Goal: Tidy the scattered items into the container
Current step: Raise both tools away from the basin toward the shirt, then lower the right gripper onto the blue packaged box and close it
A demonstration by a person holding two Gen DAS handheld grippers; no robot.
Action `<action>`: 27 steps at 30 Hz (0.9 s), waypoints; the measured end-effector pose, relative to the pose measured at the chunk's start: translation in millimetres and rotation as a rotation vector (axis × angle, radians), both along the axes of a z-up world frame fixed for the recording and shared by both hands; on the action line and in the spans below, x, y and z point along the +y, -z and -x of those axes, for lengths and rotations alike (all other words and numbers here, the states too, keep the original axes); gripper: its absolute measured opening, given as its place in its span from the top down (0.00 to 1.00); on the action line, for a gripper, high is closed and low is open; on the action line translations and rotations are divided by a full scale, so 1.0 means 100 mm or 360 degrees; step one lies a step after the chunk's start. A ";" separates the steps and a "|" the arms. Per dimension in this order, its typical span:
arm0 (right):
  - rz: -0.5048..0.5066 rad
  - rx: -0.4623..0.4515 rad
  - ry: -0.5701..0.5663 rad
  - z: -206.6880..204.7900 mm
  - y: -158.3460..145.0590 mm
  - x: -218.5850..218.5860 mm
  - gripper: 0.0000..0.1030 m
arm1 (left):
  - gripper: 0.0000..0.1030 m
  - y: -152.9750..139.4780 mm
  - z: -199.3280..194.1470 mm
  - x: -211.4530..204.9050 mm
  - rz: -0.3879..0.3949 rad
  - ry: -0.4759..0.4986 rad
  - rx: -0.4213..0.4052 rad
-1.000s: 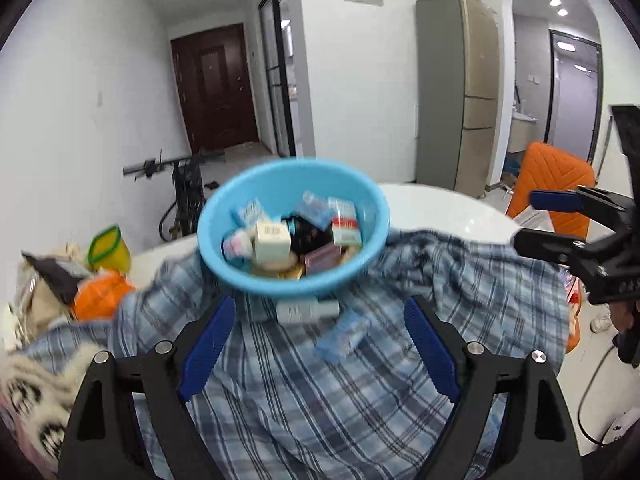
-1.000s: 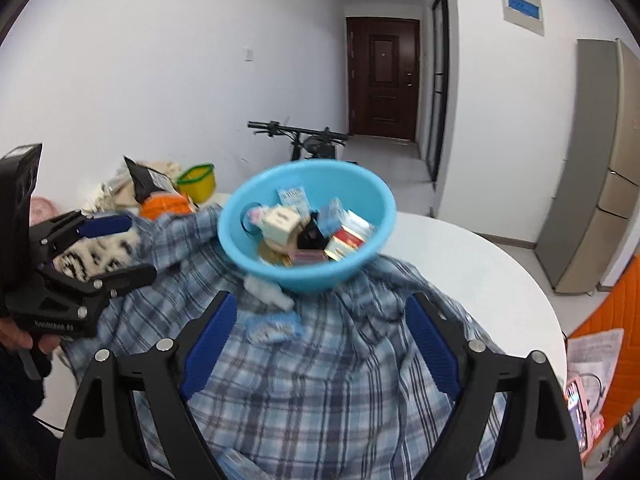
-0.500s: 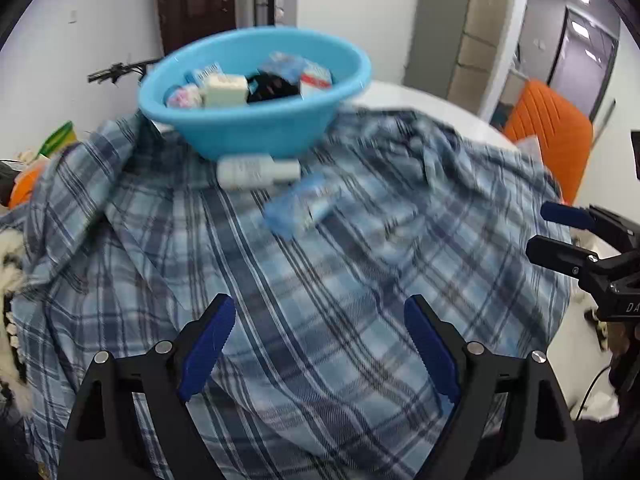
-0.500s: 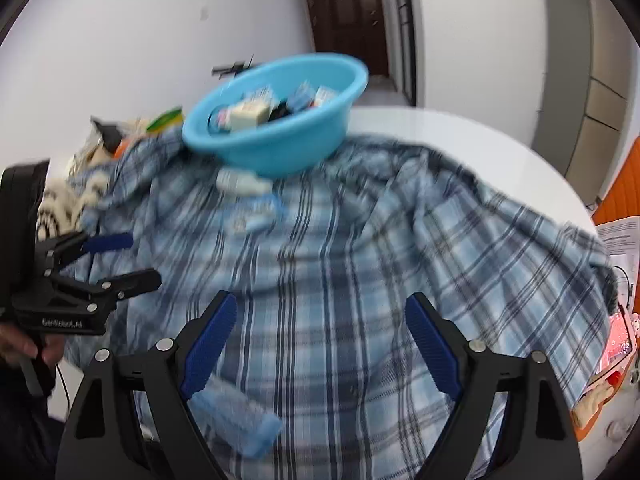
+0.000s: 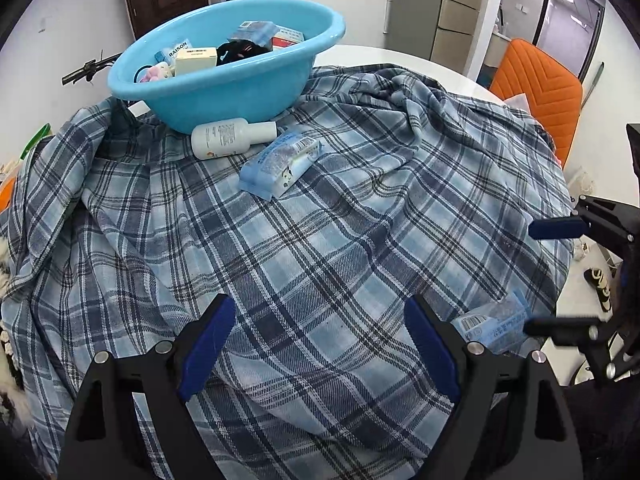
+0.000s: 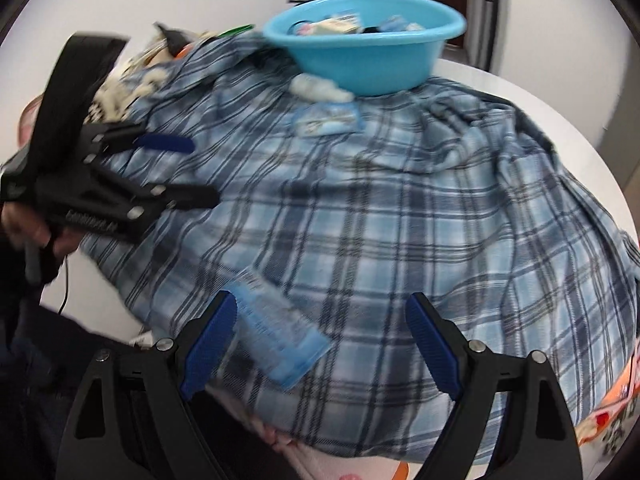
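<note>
Both the left gripper (image 5: pixel 316 340) and the right gripper (image 6: pixel 320 340) have their fingers apart, holding nothing, above the plaid shirt (image 5: pixel 320 220). A blue tissue pack (image 6: pixel 276 344) lies near the right gripper.

Bottle (image 5: pixel 228 137) lies before basin (image 5: pixel 224 84), packet (image 5: pixel 280 162) beside it.

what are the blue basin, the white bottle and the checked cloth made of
Blue basin: likely moulded plastic, smooth with a soft sheen. White bottle: probably plastic, opaque, printed text on its side. Checked cloth: woven fabric, matte, with visible weave and folds.
</note>
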State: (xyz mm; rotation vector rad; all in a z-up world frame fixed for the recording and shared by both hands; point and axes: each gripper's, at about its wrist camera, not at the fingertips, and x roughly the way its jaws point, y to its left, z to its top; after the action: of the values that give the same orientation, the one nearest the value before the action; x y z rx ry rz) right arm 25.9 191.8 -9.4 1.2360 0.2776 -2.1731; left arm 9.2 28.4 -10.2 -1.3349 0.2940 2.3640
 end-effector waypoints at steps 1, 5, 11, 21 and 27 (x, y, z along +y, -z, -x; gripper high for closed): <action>0.0002 -0.0015 -0.0023 -0.02 0.01 -0.02 0.17 | 0.14 0.00 0.00 0.01 0.0005 0.0009 0.0001; 0.0003 -0.0045 -0.0092 -0.09 0.05 -0.11 0.17 | 0.14 -0.05 0.00 0.02 0.0000 0.0023 0.0032; -0.0028 -0.0039 -0.0117 -0.09 0.10 -0.18 0.17 | 0.14 0.00 -0.02 0.10 0.0042 0.0089 0.0015; -0.0107 -0.0047 -0.0195 -0.10 0.26 -0.28 0.65 | 0.14 0.01 0.01 0.07 0.0002 0.0066 -0.0023; -0.0057 -0.0004 -0.0148 -0.04 0.11 -0.18 0.69 | 0.14 0.02 0.03 0.08 0.0003 0.0067 -0.0027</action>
State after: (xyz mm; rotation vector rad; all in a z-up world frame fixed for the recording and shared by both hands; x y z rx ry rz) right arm 30.4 173.5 -20.8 1.2206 0.3671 -2.0957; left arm 6.6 36.4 -12.5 -1.3362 0.3165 2.3174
